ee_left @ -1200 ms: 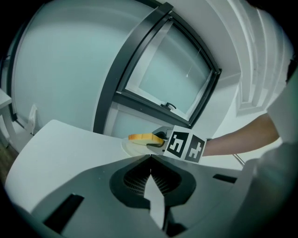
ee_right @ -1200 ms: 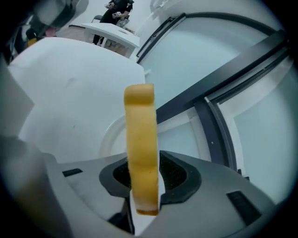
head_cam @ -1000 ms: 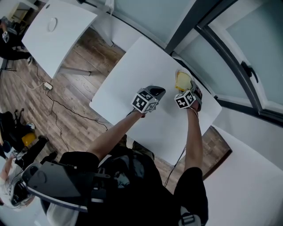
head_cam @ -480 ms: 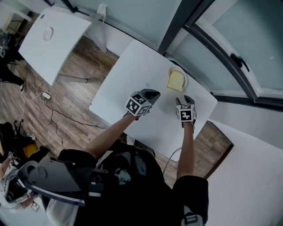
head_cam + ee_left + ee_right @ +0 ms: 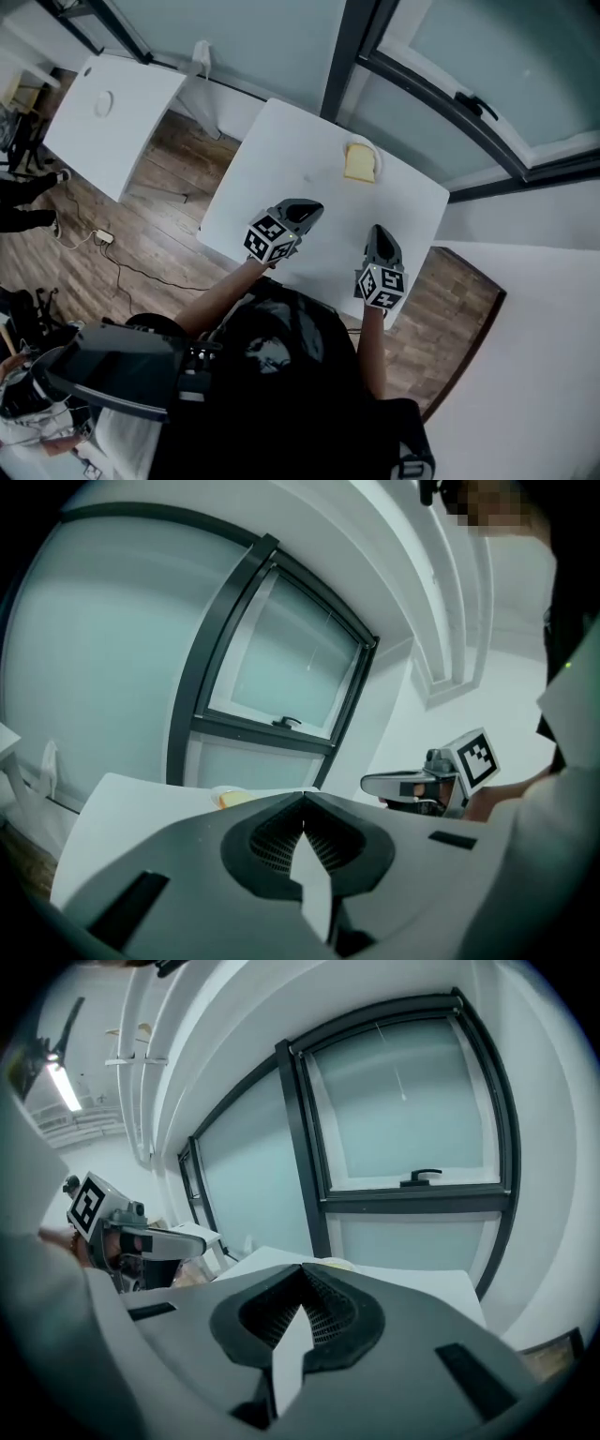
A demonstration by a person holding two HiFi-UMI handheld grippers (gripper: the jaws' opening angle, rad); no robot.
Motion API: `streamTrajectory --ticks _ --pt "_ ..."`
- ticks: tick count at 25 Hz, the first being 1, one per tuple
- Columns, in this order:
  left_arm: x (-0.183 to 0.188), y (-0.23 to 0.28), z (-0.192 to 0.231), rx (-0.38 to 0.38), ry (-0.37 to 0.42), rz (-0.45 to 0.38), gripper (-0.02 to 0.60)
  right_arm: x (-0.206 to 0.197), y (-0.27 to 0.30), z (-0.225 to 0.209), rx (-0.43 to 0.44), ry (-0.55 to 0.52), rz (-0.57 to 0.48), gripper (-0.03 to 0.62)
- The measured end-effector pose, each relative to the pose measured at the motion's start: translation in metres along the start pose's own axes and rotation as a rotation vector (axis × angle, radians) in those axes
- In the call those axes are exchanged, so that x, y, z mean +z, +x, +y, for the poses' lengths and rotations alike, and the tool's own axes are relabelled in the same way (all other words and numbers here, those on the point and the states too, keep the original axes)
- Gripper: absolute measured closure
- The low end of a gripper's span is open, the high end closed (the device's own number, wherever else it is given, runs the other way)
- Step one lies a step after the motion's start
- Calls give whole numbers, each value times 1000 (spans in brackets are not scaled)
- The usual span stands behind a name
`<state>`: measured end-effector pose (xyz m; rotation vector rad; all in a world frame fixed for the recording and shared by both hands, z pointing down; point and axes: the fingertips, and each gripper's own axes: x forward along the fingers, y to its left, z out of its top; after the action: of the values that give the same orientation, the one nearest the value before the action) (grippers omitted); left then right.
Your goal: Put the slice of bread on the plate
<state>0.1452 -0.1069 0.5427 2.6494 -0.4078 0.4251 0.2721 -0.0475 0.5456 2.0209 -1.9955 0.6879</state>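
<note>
The slice of bread (image 5: pixel 359 165) lies flat on a small white plate (image 5: pixel 378 161) at the far side of the white table (image 5: pixel 281 159), with nothing touching it. Both grippers are held well back from it, above the table's near edge. My left gripper (image 5: pixel 312 205) is shut with nothing in it, and so is my right gripper (image 5: pixel 377 231). In the left gripper view the jaws (image 5: pixel 305 795) meet at the tips; the bread (image 5: pixel 231 798) peeks just beyond them, and the right gripper (image 5: pixel 373 785) hovers at the right. In the right gripper view the jaws (image 5: pixel 302 1267) are also closed on nothing.
A dark-framed window with a handle (image 5: pixel 473 103) runs behind the table. A second white table (image 5: pixel 112 103) stands at the far left over wooden floor (image 5: pixel 159 225), where a cable (image 5: pixel 103 236) lies. The left gripper (image 5: pixel 192 1237) shows at the left of the right gripper view.
My right gripper left the bread on the plate, drew back toward me, rose and shut. My left gripper also drew back and rose.
</note>
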Motion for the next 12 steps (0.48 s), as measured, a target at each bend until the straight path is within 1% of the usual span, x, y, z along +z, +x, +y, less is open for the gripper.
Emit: streamTrajectory --ticks 2,4,7,12 --pt "0 -6 -10 16 -11 -23 584 -5 -17 9 14 11 -16 585" --pt "-5 -7 -21 13 -12 -20 584 -9 -31 14 18 15 -33 585" --pt "-8 -6 -34 -7 18 -6 584 -13 -40 18 11 3 -36 585" --pt "-2 -7 -39 -15 42 -23 584 -12 -45 21 10 -10 -47 585"
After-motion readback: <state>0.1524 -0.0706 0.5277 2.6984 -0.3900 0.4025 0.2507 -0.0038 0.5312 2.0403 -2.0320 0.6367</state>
